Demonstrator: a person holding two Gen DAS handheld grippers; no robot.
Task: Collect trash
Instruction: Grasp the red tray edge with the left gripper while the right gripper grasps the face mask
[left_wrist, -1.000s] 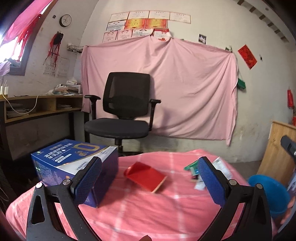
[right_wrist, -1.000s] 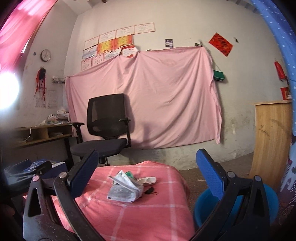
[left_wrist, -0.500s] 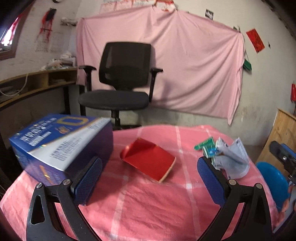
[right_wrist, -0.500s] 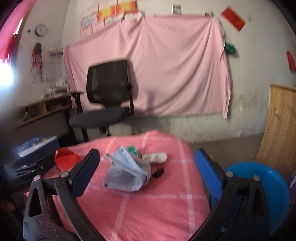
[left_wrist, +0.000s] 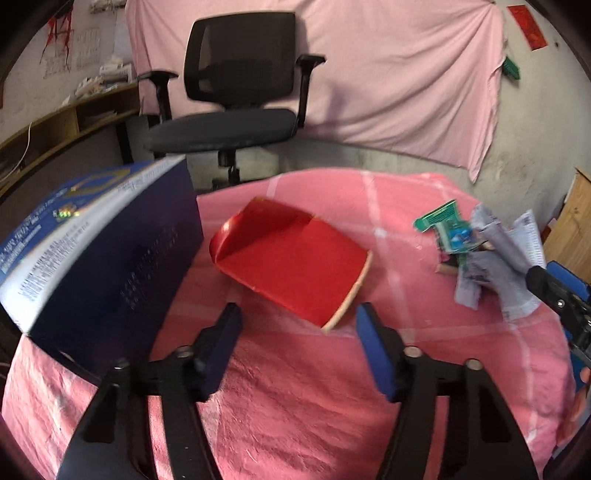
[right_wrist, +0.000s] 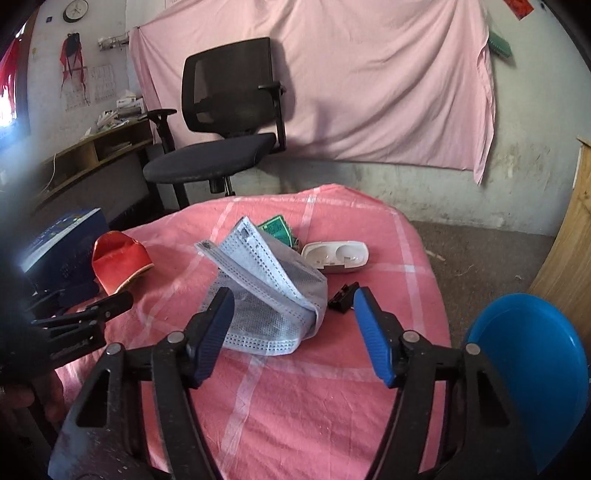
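Pink checked cloth (right_wrist: 332, 406) on the table, and all the trash on it untouched. Red packet (left_wrist: 291, 266) lying flat just ahead of the left gripper (left_wrist: 297, 349), between the blue box (left_wrist: 99, 240) and the far litter. Pale face mask (right_wrist: 266, 295) crumpled mid-table just ahead of the right gripper (right_wrist: 293, 336), with a green wrapper (right_wrist: 275, 227) behind it, a white case (right_wrist: 336, 256) beside that, and a small black clip (right_wrist: 343, 293) near the mask's right edge. Blue bin (right_wrist: 528, 369) off the table's right side, inside not readable from here, so nothing confirmed as dropped in. Left jaws just closing, now at a middling gap, nothing between them, the packet's near edge beyond the tips. Right jaws also just closing, somewhat wider, the mask's near fold framed between the tips but apparently beyond them and not pinched. Nothing held in either gripper. Judged as the very start: no piece collected, two first grabs being lined up at once. Left to do: seizing packet and mask, carrying them to the bin, then wrapper, clip and perhaps the case. Box possibly not trash; cannot tell.
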